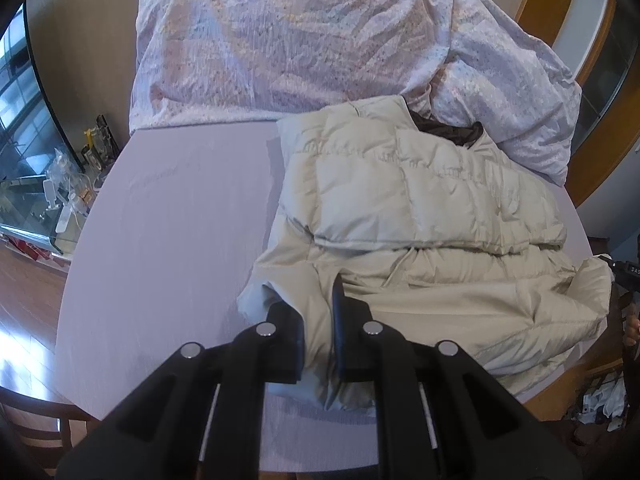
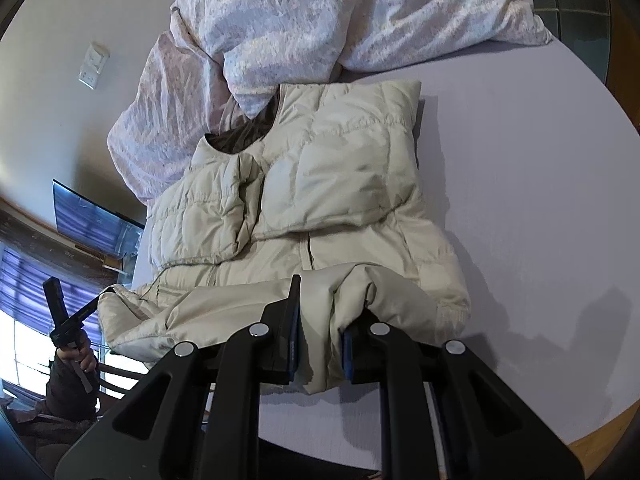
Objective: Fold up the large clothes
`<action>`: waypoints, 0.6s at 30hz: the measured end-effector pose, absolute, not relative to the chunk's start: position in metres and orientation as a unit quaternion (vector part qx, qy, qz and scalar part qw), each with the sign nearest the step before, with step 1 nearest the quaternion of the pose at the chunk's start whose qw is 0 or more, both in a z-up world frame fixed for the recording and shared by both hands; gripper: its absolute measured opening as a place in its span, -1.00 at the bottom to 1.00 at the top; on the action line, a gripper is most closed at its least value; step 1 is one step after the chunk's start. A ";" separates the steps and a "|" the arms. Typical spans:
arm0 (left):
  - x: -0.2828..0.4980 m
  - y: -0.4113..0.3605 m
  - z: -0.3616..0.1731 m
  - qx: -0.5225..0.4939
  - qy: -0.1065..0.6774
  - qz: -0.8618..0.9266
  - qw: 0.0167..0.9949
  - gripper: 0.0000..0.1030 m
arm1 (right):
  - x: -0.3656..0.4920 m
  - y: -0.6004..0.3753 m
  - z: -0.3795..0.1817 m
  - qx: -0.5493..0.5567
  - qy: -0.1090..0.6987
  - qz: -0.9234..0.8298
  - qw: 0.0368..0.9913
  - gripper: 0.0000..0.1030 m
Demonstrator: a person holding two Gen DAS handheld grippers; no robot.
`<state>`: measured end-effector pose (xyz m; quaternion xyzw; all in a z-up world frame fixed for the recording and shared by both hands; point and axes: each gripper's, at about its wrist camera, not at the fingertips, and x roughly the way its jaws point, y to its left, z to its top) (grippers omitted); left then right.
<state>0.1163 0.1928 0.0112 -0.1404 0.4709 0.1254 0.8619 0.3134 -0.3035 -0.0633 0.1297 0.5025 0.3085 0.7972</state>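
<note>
A cream quilted puffer jacket [image 1: 420,200] lies on the lilac bed sheet [image 1: 180,220], its sleeves folded over its front and its brown-lined collar toward the pillows. In the left wrist view my left gripper [image 1: 316,320] is shut on the near hem, with fabric bunched between its fingers. In the right wrist view the jacket [image 2: 340,180] has its hem lifted, and my right gripper [image 2: 324,320] is shut on a thick fold of it. A hand [image 2: 76,356] holds the left gripper at the hem's far corner.
Crumpled floral bedding [image 1: 280,48] lies across the head of the bed, touching the jacket's collar. A glass table with clutter [image 1: 60,184] stands left of the bed, a wooden chair [image 1: 36,408] by the near corner. Bare sheet lies left of the jacket.
</note>
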 end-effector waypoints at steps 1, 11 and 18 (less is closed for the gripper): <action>0.119 0.193 0.013 -0.139 0.468 0.127 0.863 -0.77 | 0.316 -0.303 -0.061 0.129 0.500 0.308 0.799 -0.68; 0.151 0.200 0.036 -0.115 0.438 0.143 0.880 -0.78 | 0.350 -0.283 -0.032 0.112 0.469 0.299 0.823 -0.68; 0.182 0.210 0.052 -0.118 0.415 0.154 0.889 -0.79 | 0.375 -0.262 -0.014 0.084 0.453 0.275 0.844 -0.68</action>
